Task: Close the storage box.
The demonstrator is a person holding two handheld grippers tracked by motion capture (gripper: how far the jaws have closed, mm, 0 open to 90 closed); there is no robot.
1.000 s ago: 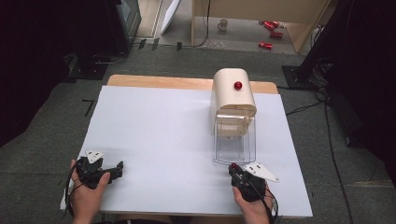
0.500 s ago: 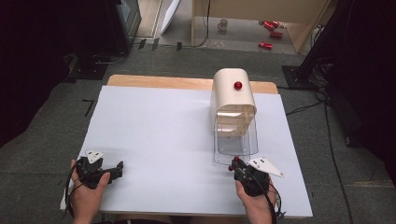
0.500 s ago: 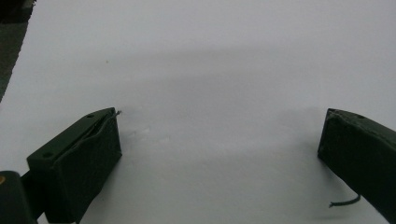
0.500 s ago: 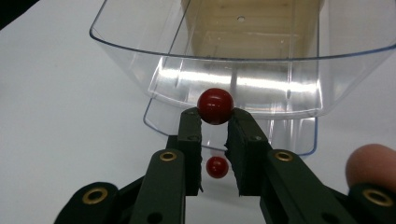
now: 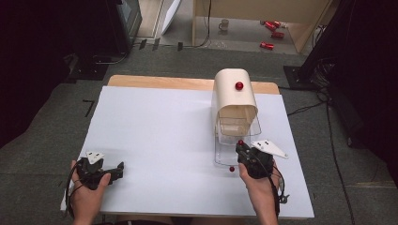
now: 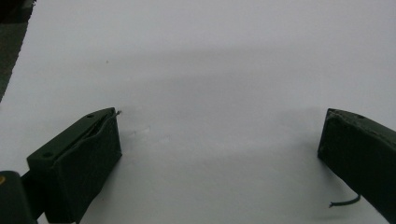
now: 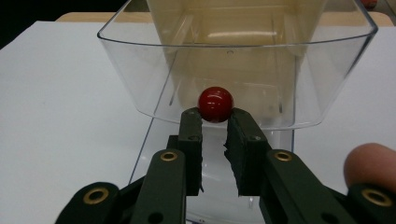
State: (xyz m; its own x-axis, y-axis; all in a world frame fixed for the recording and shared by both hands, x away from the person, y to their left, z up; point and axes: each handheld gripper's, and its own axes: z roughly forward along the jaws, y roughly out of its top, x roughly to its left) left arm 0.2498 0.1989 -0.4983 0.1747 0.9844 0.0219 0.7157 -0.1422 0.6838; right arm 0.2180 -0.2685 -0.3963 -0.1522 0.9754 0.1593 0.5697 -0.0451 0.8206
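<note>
Grey carpet surrounds a wooden table (image 5: 141, 80) covered by a white sheet (image 5: 164, 136), with dark equipment at the sides of the room, a mug (image 5: 225, 24) and red cans (image 5: 272, 33) on the floor beyond.

One cream dispenser (image 5: 234, 96) with a clear front tray (image 5: 220, 154) stands right of centre, toward the far edge.

Three red balls are counted: one on top of the dispenser (image 5: 239, 86), one loose on the sheet (image 5: 231, 168) just by the tray's near corner, and one ball (image 7: 215, 104) pinched at the tips of the right gripper (image 7: 215, 116), held at the tray's near rim.

Two grippers are in hand. The right one (image 5: 241, 149) is clamped narrow on that ball, near right of the sheet. The left gripper (image 5: 115, 169) rests at the near left with its jaws wide apart over bare sheet, holding nothing.
</note>
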